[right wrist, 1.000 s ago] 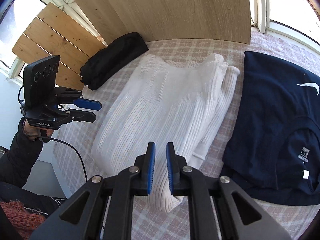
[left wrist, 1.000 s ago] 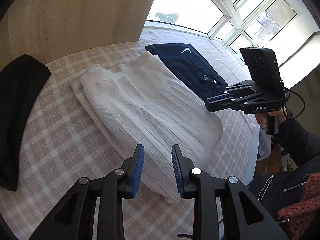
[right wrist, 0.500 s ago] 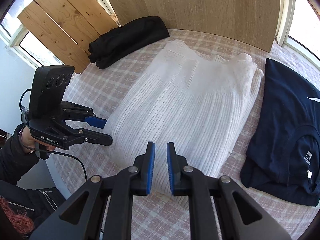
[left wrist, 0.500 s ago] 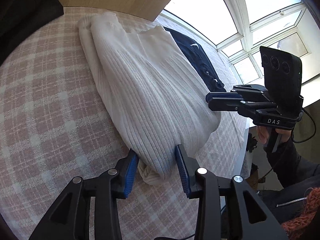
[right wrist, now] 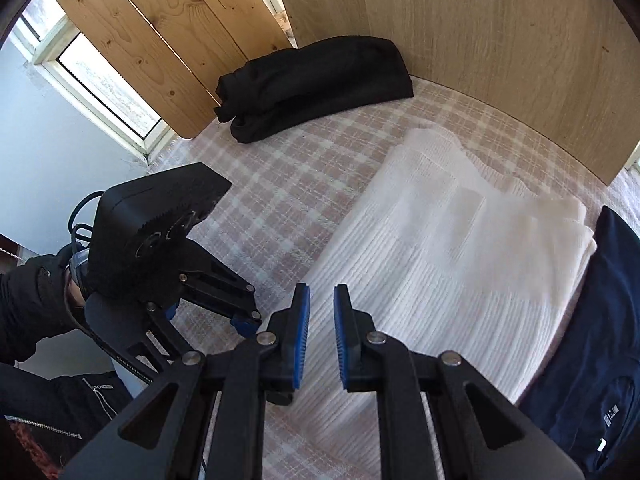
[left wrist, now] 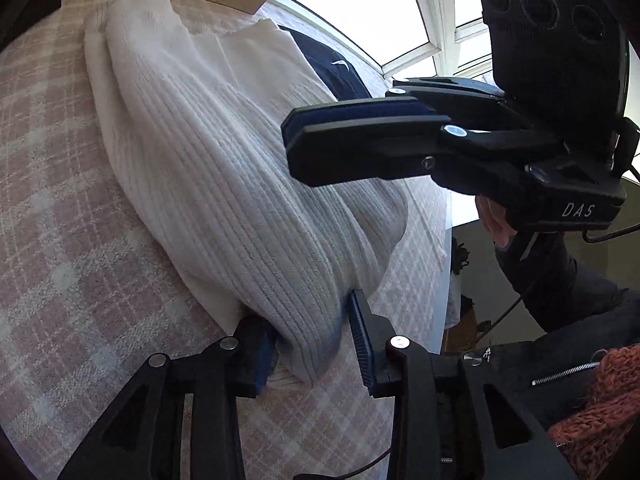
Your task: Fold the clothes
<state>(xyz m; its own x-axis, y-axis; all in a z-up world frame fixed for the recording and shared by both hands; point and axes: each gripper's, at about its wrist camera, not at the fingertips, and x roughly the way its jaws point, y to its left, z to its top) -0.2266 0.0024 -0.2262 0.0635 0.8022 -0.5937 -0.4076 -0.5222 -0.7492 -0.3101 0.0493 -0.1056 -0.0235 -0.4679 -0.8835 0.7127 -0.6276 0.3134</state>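
A white ribbed sweater (left wrist: 224, 168) lies folded lengthwise on a pink checked cloth (left wrist: 60, 240). My left gripper (left wrist: 304, 312) is low at its near corner. The jaws straddle the bunched corner, and I see no clear squeeze from the pads. My right gripper (left wrist: 290, 132) hovers above the sweater's near right part, and from the left wrist its fingers look almost together. In the right wrist view, the right gripper (right wrist: 321, 300) shows a narrow gap with nothing in it, above the sweater's (right wrist: 440, 272) near left edge.
A navy T-shirt (right wrist: 592, 320) lies flat just right of the sweater. A folded black garment (right wrist: 316, 80) sits at the far left against a wooden board (right wrist: 480, 32). The cloth-covered surface (right wrist: 280, 192) drops off at its near edge, where a person in dark sleeves stands.
My left gripper sank and closed in on the sweater's near corner, and its jaws widened around it. My right gripper swung left across the sweater, closer to the left one.
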